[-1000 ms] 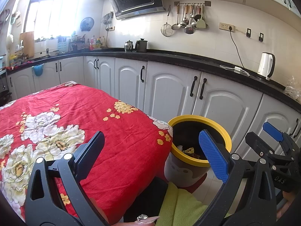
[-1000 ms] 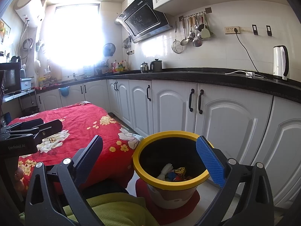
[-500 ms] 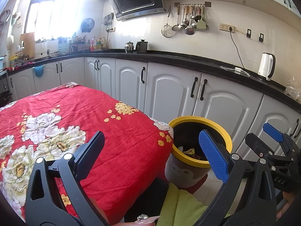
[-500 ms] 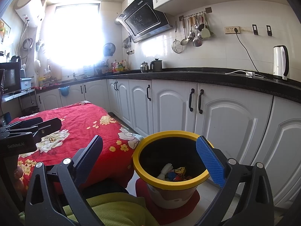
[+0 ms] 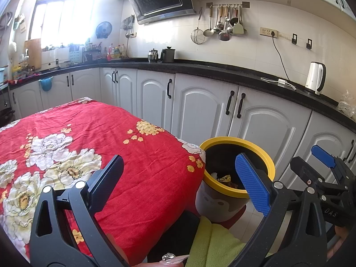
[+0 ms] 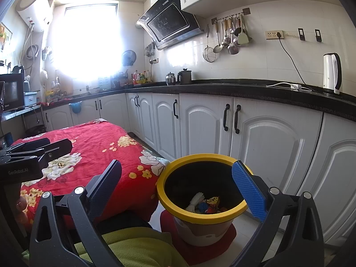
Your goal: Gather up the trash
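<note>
Trash looks collected; we hold both grippers empty near the bin.

We see the left gripper (image 5: pixel 182 178) over the right edge of the table (image 5: pixel 93 133), jaws wide apart, nothing between them; the right gripper (image 6: pixel 180 184) hangs above the yellow-rimmed bin (image 6: pixel 169 202), jaws apart too, empty. The trash (image 6: pixel 207 203) lies at the bin's bottom: white crumpled piece, coloured wrappers. The red floral cloth shows no litter, so we judge the task about done, though the table's far-left part is out of view. Readable writing: "GenRobot.AI" on the left gripper's body in the right wrist view, "DAS" on the right gripper's body in the left wrist view. Wrapper print too small to read.
</note>
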